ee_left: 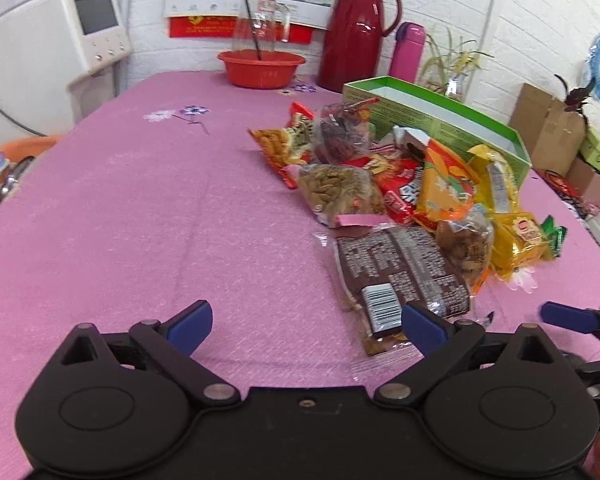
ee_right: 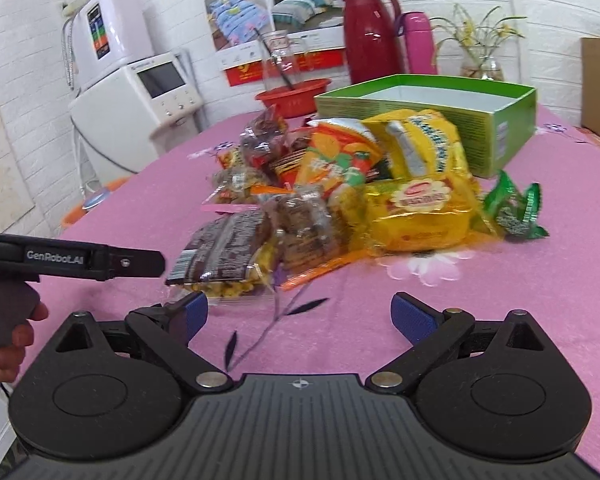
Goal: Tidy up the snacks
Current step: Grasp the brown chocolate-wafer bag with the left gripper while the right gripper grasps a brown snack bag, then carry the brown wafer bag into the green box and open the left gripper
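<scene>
A heap of snack packets lies on the pink tablecloth (ee_left: 120,208). Nearest my left gripper (ee_left: 306,326) is a brown packet (ee_left: 400,272), its near end beside the right finger; the gripper is open and holds nothing. In the right wrist view the same brown packet (ee_right: 224,250) lies front left of the heap, with a yellow biscuit packet (ee_right: 418,210) and a green candy wrapper (ee_right: 514,212) to its right. My right gripper (ee_right: 300,318) is open over bare cloth, short of the heap. An open green box (ee_right: 460,120) stands behind the snacks, also the green box (ee_left: 440,120).
A red bowl (ee_left: 260,66) with a glass jug, a red thermos (ee_left: 358,32) and a pink bottle (ee_left: 406,52) stand at the table's far edge. Cardboard boxes (ee_left: 548,128) sit off the right side. A white appliance (ee_right: 140,108) stands left of the table.
</scene>
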The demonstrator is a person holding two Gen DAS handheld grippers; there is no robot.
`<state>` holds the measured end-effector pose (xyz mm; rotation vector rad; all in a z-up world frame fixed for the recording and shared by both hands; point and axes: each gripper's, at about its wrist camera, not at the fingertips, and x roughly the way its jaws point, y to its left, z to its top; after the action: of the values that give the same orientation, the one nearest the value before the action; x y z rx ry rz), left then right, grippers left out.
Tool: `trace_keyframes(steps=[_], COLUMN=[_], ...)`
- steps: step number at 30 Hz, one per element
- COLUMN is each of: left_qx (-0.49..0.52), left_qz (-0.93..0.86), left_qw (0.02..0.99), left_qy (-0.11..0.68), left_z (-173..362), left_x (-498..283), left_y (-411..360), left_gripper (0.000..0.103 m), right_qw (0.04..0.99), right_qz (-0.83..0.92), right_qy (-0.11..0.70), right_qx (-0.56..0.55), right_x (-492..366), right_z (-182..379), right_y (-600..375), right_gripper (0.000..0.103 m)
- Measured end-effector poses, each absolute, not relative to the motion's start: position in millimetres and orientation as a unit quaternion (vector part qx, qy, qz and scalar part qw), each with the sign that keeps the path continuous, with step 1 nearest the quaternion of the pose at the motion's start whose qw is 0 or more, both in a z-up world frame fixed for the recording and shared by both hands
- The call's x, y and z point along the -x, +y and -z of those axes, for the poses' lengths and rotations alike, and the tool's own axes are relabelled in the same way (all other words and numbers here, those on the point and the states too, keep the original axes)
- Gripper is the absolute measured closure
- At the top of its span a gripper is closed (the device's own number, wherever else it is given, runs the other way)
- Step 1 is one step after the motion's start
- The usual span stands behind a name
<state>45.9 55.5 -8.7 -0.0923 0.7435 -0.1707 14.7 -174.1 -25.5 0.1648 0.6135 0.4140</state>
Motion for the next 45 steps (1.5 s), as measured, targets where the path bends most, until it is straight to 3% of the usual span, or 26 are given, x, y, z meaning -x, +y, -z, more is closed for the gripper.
trace_keyframes(steps=[3,7,11,13,14,15,17,21,31,38,45], left_qx=[0.057,0.087,0.116,0.111,0.105,0.107,0.110,0.103,0.079,0.061,0.054], left_qz=[0.119,0.157,0.166,0.166,0.168,0.179,0.175,0.169,0.184,0.218,0.248], left_qw=[0.919,0.902,0.896,0.897,0.899,0.897,0.896,0.901,0.931,0.936,0.926], left_qy=[0.372,0.393,0.396,0.393,0.392,0.391,0.392,0.387,0.304,0.269,0.279], left_z=[11.6,16.5,17.7,17.5,17.4,17.6,16.6,11.2,-48.4,-80.4,-80.0], left_x=[-55.7,-73.0,-87.9,-91.2,-90.7,-88.7,-84.4,-67.7,-44.1,-79.6,-142.9], left_y=[52.7,51.7,52.6,48.9,46.1,44.3,42.7,38.5,17.8,-16.8,-55.5], left_gripper=[0.000,0.031,0.031,0.034,0.049,0.064,0.070,0.072,0.075,0.075,0.075], right_qw=[0.923,0.915,0.907,0.903,0.900,0.900,0.902,0.904,0.933,0.953,0.962], right_qz=[-0.222,-0.240,-0.251,-0.260,-0.265,-0.262,-0.262,-0.269,-0.272,-0.239,-0.197], right_qy=[0.307,0.317,0.324,0.323,0.326,0.327,0.324,0.316,0.217,0.167,0.159], right_qx=[-0.075,-0.074,-0.095,-0.109,-0.116,-0.118,-0.111,-0.105,-0.095,-0.086,-0.103], right_x=[-22.3,-33.6,-45.2,-47.4,-46.9,-44.6,-36.5,-20.6,0.5,-28.8,-78.5], right_z=[25.3,26.9,29.1,30.6,30.8,30.1,27.9,23.2,-21.3,-44.1,-40.7], right_y=[-164.4,-155.2,-147.5,-145.9,-145.3,-144.8,-143.8,-147.1,-164.7,-194.6,-228.9], right_gripper=[0.000,0.000,0.005,0.012,0.021,0.023,0.026,0.032,0.032,0.032,0.032])
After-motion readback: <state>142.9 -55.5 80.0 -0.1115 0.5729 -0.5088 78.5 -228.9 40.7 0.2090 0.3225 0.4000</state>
